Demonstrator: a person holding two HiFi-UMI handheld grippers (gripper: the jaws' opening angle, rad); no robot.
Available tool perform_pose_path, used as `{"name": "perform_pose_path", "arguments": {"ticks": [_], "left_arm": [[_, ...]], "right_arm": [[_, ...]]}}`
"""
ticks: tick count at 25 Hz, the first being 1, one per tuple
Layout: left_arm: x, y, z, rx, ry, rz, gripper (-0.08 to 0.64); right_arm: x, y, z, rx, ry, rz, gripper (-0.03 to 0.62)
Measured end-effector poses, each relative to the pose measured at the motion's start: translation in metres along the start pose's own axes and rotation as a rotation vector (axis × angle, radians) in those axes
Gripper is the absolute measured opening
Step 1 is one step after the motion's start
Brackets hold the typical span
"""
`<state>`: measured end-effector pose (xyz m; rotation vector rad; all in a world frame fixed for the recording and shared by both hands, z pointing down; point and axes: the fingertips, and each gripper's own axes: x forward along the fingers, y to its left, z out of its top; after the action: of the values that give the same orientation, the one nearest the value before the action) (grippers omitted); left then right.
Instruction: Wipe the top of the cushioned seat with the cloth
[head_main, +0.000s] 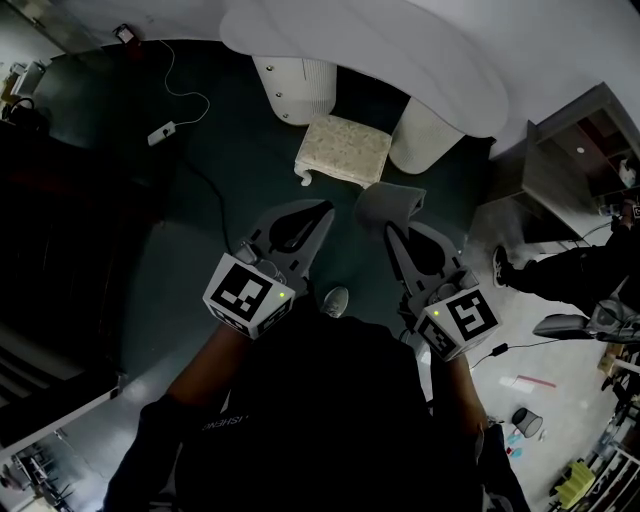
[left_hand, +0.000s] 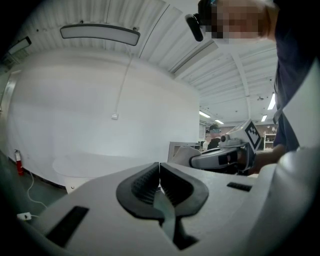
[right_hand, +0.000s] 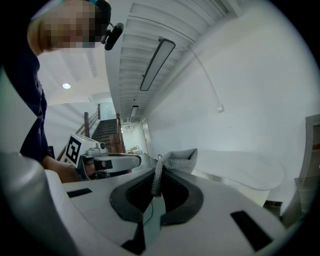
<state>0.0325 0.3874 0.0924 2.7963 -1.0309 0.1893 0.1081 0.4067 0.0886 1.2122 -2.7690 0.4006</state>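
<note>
The cushioned seat (head_main: 342, 150), a small cream patterned stool, stands on the dark floor under the edge of a white table. A grey cloth (head_main: 392, 203) hangs above the floor just short of the seat, pinched in my right gripper (head_main: 391, 229), which is shut on it. In the right gripper view the cloth (right_hand: 176, 161) sticks up between the closed jaws. My left gripper (head_main: 324, 213) is beside it to the left, shut with nothing in it; its pads (left_hand: 150, 181) meet. Both grippers are held off the seat.
The white table (head_main: 400, 40) rests on two ribbed pedestals (head_main: 295, 88) (head_main: 425, 135) flanking the seat. A power strip (head_main: 162, 132) with its cable lies on the floor at left. A cabinet (head_main: 560, 170) and another person (head_main: 570, 275) are at right.
</note>
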Motion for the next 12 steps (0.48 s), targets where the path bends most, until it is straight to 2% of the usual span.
{"name": "perform_pose_path", "arguments": {"ticks": [12], "left_arm": [[0.055, 0.067, -0.001, -0.037, 0.016, -0.014, 0.008]], "right_arm": [[0.065, -0.052, 0.008, 0.025, 0.043, -0.007, 0.032]]}}
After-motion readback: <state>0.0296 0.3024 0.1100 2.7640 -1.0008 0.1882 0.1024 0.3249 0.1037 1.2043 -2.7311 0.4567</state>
